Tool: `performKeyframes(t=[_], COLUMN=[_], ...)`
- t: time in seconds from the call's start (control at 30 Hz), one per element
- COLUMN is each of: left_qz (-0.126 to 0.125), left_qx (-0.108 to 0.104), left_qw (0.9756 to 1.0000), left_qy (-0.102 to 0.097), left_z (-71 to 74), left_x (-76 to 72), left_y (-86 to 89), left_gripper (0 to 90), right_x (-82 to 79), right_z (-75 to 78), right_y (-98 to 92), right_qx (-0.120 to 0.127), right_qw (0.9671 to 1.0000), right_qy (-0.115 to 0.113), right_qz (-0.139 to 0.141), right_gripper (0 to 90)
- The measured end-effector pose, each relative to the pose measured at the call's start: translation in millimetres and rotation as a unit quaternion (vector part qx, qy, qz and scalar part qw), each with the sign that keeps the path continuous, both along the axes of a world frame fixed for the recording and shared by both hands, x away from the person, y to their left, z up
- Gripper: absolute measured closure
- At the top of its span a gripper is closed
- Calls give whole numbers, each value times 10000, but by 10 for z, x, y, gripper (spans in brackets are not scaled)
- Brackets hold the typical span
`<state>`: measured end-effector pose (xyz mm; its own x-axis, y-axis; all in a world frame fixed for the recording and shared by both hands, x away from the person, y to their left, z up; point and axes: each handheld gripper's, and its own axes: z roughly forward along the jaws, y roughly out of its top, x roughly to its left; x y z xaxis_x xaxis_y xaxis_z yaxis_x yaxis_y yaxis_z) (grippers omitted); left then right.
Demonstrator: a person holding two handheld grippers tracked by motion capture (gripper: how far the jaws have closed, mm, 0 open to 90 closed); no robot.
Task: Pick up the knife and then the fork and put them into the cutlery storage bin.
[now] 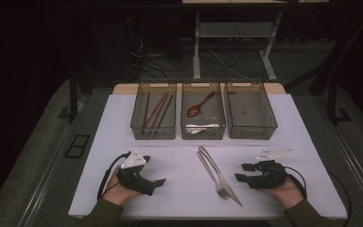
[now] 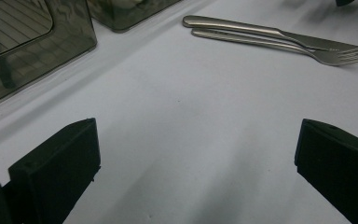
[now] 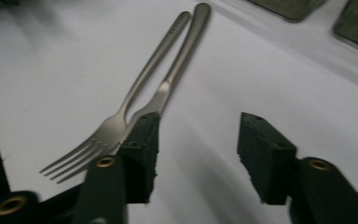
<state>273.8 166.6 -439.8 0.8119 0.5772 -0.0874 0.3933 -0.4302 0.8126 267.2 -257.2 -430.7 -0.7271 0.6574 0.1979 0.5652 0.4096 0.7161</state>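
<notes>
A steel fork [image 1: 223, 191] and a steel knife [image 1: 231, 191] lie side by side on the white table [image 1: 179, 156], handles toward the bins. My right gripper [image 1: 241, 172] lies just right of them and is open, with bare table between its jaws. In the right gripper view [image 3: 198, 140], the fork [image 3: 116, 126] lies left of the left jaw, which hides the blade of the knife [image 3: 186, 51]. My left gripper [image 1: 155, 186] rests at the front left, open and pointing toward the cutlery. In its own view [image 2: 196, 154], the fork [image 2: 261, 43] and knife [image 2: 242, 27] lie farther off.
Three see-through grey bins stand in a row at the back. The left bin [image 1: 153, 135] holds chopsticks [image 1: 157, 109]. The middle bin [image 1: 203, 135] holds a brown spoon [image 1: 198, 108] and a white spoon [image 1: 201, 127]. The right bin [image 1: 251, 135] looks bare inside.
</notes>
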Motion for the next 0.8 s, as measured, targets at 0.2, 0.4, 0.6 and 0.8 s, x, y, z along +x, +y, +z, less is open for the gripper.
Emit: performKeyframes(t=[0.2,0.4,0.6,0.8], left_qz=[-36,-72,-88,-95], left_qx=[5,10,-11,-20], left_qw=[10000,10000,9999,9999], left_qy=[14,42,59,73], left_z=[-4,-5,-11,-11], left_x=[-6,-12,-7,-8], left_y=[-18,-32,-37,-46], left_gripper=[0,0,0,0], right_x=[11,41,80,115], right_z=[28,28,36,17], right_y=[119,198,278,400], right_qx=[-12,-71,-95,-233], right_qw=[9999,9994,9989,9981], right_qy=[11,25,77,131], right_qz=[153,339,459,547], right_gripper=[652,798,894,896])
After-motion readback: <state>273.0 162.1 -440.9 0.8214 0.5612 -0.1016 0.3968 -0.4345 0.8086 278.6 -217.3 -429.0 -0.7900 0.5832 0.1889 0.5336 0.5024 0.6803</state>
